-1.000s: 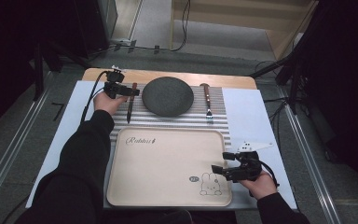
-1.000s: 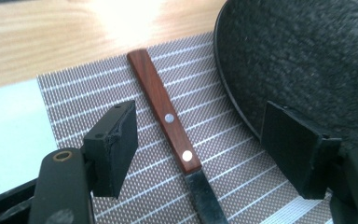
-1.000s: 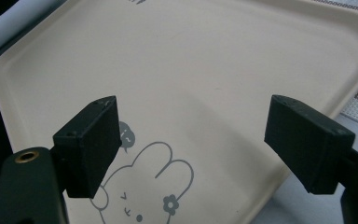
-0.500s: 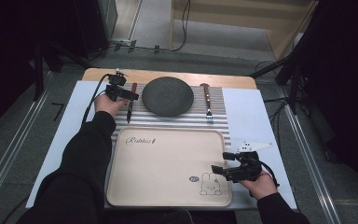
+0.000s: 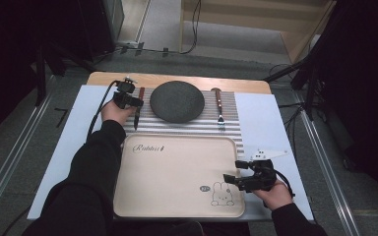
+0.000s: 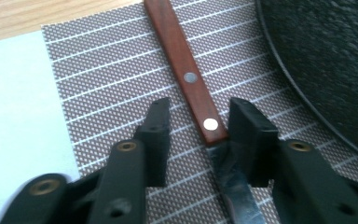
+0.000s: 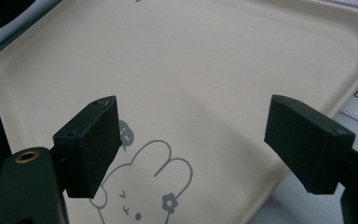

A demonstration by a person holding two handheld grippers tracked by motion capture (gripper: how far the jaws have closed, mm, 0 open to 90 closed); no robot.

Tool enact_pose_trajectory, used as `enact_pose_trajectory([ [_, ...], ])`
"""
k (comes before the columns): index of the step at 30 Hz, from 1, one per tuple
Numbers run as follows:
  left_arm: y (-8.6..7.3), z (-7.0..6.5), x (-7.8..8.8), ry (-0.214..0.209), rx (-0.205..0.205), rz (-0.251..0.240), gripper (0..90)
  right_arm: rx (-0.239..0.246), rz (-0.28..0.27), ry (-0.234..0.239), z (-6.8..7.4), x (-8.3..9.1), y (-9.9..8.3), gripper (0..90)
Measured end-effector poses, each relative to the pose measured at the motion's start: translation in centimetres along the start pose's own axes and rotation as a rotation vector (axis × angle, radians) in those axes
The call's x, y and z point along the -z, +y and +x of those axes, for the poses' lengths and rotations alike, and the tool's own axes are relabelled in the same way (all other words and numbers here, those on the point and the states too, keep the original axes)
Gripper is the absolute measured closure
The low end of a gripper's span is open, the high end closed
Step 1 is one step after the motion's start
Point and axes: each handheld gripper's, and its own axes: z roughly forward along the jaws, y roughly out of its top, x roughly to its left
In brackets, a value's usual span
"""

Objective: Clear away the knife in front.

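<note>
A knife (image 5: pixel 137 107) with a red-brown wooden handle (image 6: pixel 186 74) lies on the striped placemat (image 6: pixel 107 84), just left of a dark grey plate (image 5: pixel 177 101). My left gripper (image 5: pixel 130 101) sits over it; its jaws have just been closing. In the left gripper view the knife lies between the jaws (image 6: pixel 200 112) where handle meets blade: the right one is at the knife's edge, the left one still stands apart from it. My right gripper (image 5: pixel 231 181) hovers open over the front right corner of the beige tray (image 5: pixel 177 167), above its rabbit drawing (image 7: pixel 144 186), with nothing between the jaws (image 7: pixel 205 116).
A fork (image 5: pixel 218 108) with a wooden handle lies on the placemat right of the plate. The plate's rim (image 6: pixel 307 93) is close to the left gripper's right jaw. A pale sheet (image 5: pixel 270 128) covers the table under mat and tray.
The left gripper's jaws have come closer together around the knife's handle, and the hand has shifted slightly toward it. The right hand has stayed put.
</note>
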Motion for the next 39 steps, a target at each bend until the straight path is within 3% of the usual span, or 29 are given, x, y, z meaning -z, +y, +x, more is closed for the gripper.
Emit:
enact_pose_trajectory([
  [2,-0.1,-0.3,0.0,0.024,-0.013,-0.001,63.9,0.0,0.001,-0.001,0.0,0.0,0.0,16.6],
  [3,-0.2,-0.5,0.0,0.033,-0.02,-0.005,69.1,-0.002,0.003,-0.001,0.0,0.0,0.0,16.6],
  [6,-0.3,-0.8,0.0,0.049,-0.014,-0.015,70.7,-0.001,0.004,-0.002,0.1,0.0,0.0,16.6],
  [11,-1.0,-0.9,-0.1,0.061,0.038,-0.065,73.1,0.002,0.007,-0.006,0.0,-0.1,0.0,16.6],
  [13,-1.1,-1.2,-0.1,0.087,0.037,-0.069,73.5,0.004,0.01,-0.007,0.1,-0.2,0.0,16.6],
  [19,-1.2,-1.3,-0.1,0.101,0.071,-0.081,75.0,0.004,0.015,-0.01,0.1,-0.2,0.0,16.6],
  [26,-1.1,-1.9,-0.2,0.144,0.099,-0.079,76.8,0.008,0.015,-0.013,0.1,-0.2,0.0,16.6],
  [31,-1.0,-1.5,-0.1,0.118,0.119,-0.073,77.8,0.005,0.014,-0.012,0.0,-0.1,0.0,16.6],
  [36,-0.9,-0.7,0.5,0.07,0.164,-0.09,77.8,0.006,0.008,-0.015,0.0,0.0,0.0,16.6],
  [37,-0.8,-0.3,1.1,0.034,0.175,-0.097,77.8,0.006,0.008,-0.015,0.0,0.0,0.0,16.6],
  [39,-0.7,-0.1,1.4,0.029,0.172,-0.102,77.7,0.006,0.009,-0.015,0.0,-0.1,0.0,16.6],
])
